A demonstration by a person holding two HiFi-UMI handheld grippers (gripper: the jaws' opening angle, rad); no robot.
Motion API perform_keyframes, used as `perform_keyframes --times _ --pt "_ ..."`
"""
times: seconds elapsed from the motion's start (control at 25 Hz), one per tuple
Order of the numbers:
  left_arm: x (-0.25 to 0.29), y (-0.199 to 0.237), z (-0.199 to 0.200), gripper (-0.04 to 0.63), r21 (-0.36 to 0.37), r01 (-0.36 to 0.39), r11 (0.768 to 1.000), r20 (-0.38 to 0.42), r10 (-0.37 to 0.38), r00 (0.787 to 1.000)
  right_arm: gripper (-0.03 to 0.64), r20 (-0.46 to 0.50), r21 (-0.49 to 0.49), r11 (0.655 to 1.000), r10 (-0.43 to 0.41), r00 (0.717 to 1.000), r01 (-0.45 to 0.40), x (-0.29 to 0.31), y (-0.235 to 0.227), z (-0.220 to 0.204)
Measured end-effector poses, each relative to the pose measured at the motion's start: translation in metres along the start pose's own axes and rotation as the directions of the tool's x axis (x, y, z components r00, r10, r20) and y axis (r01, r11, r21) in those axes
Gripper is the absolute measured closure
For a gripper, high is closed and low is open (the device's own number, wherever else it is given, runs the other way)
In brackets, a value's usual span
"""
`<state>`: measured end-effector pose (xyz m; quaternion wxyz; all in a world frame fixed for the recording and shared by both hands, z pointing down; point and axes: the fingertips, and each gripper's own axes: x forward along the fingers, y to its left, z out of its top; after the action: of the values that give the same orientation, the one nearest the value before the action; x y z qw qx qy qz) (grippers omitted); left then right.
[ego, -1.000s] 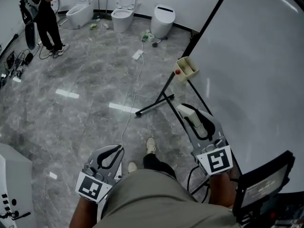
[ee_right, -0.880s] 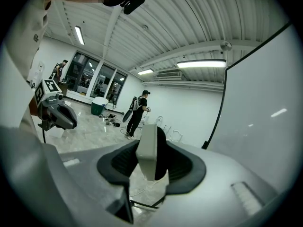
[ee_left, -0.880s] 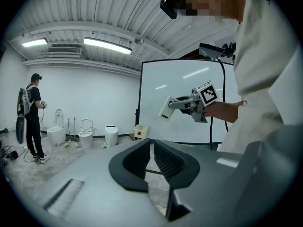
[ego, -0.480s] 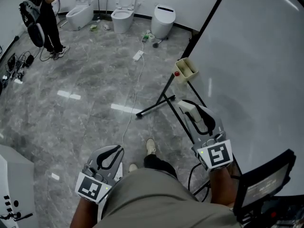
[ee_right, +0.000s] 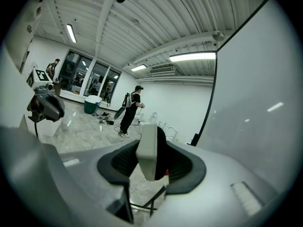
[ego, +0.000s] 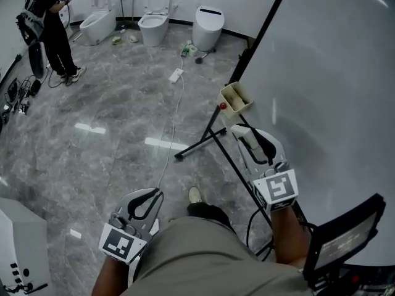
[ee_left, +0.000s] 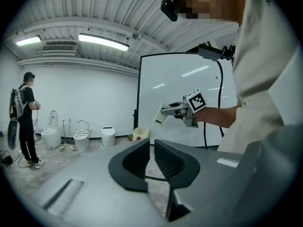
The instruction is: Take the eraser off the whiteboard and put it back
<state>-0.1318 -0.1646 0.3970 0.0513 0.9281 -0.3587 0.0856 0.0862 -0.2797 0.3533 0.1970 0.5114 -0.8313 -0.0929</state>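
Find no legible words, brands or numbers anywhere; see only black-and-white square marker patterns on the cubes of the left hand-held gripper [ego: 150, 196] and right hand-held gripper [ego: 249, 135], plus faint unreadable lines on a dark screen [ego: 342, 242]

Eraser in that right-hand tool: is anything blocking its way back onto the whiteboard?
Nothing visible does. The eraser sits clamped in the right gripper's jaws, beside the whiteboard, whose white face next to it is bare.
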Motion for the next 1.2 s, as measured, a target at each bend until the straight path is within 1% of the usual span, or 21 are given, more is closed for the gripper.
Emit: perform_keyframes --times 0.32,0.6,0.92,1.2 --pt "0.071 0.008 0.029 0.558 0.008 0.033 0.999 -0.004 -0.033 0.999 0.457 -0.035 0.038 0.999 -0.001 0.999 0.002 0.048 -0.061 -0.031" --pt "0.114 0.021 0.038 0.558 0.011 0.025 1.0 -0.033 -0.024 0.999 0.457 -0.069 0.073 0.997 0.013 0.998 -0.008 0.097 -0.1 -0.065" --pt "0.144 0.034 0.048 0.558 0.021 -0.013 1.0 -0.041 0.014 0.999 0.457 -0.131 0.096 0.995 0.042 0.991 -0.03 0.148 -0.116 -0.106" --pt "0.149 0.047 0.051 0.558 0.027 -0.053 0.998 -0.061 0.055 0.997 0.457 -0.178 0.122 0.992 0.067 0.982 -0.046 0.173 -0.109 -0.136"
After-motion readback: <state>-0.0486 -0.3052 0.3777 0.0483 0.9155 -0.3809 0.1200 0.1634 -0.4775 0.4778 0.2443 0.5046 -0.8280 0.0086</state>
